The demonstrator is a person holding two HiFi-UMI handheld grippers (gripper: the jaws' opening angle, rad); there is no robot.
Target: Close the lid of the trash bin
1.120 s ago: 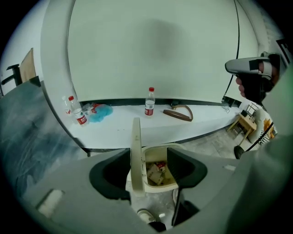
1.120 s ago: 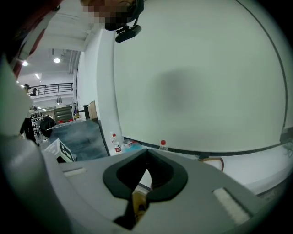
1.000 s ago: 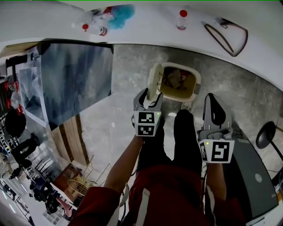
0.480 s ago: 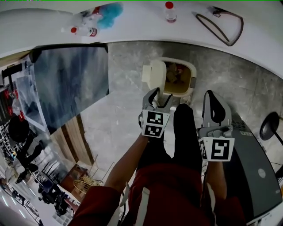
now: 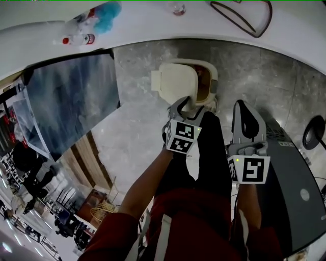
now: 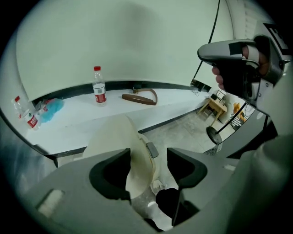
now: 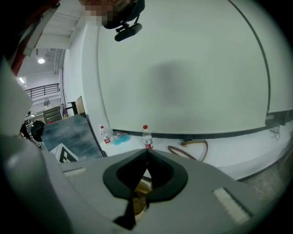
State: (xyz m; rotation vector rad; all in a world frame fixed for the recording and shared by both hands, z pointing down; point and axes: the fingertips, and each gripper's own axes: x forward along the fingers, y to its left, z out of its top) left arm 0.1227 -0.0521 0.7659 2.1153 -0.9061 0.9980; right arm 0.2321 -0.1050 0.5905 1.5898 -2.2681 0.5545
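The cream trash bin (image 5: 212, 84) stands on the grey floor ahead of my feet. Its cream lid (image 5: 175, 84) leans over most of the opening, and only a strip of the inside shows at the right. My left gripper (image 5: 187, 106) is open at the lid's near edge. In the left gripper view the lid (image 6: 120, 146) stands edge-on between the jaws, against the left one, with my left gripper (image 6: 149, 157) open around it. My right gripper (image 5: 244, 111) hangs shut and holds nothing, to the right of the bin; in its own view my right gripper (image 7: 147, 154) has its tips touching.
A white ledge (image 5: 153, 25) behind the bin carries bottles (image 5: 76, 38), a blue cloth (image 5: 104, 11) and a brown strap (image 5: 244, 18). A grey panel (image 5: 71, 102) leans at the left. A grey case (image 5: 293, 178) and a black round stand (image 5: 313, 131) are at the right.
The lid has swung from upright at the bin's left to leaning over the opening. My left gripper has moved forward with it. The right gripper has hardly moved.
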